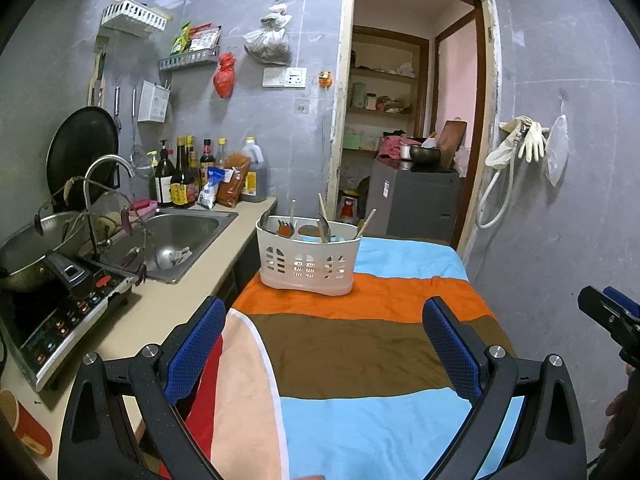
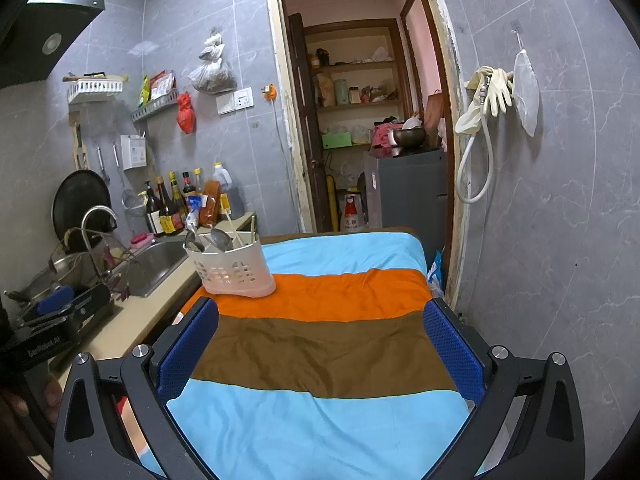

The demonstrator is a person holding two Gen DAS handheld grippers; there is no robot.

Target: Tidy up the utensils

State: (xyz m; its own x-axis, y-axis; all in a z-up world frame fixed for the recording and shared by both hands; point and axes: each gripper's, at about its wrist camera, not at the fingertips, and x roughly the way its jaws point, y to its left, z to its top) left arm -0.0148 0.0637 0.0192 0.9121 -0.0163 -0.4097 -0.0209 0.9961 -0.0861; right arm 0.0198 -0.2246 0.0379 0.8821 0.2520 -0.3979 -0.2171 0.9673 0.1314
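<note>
A white slotted utensil basket (image 1: 308, 262) (image 2: 234, 268) stands on the orange stripe of a striped cloth (image 1: 360, 344) (image 2: 320, 344) over a table. Spoons (image 2: 220, 238) and chopsticks (image 1: 366, 222) stick up out of it. My left gripper (image 1: 324, 344) hovers open over the brown stripe, well short of the basket, with nothing between its blue pads. Over the brown and blue stripes my right gripper (image 2: 320, 348) is open too, holding nothing, the basket ahead to its left. Each gripper shows at the edge of the other's view.
A counter on the left carries a steel sink (image 1: 180, 236) with a curved tap (image 1: 108, 164), an induction cooker (image 1: 60, 320), a pot and sauce bottles (image 1: 180, 176). Beyond the table an open doorway (image 2: 360, 120) leads to shelves. A hose and gloves (image 2: 488, 92) hang on the right wall.
</note>
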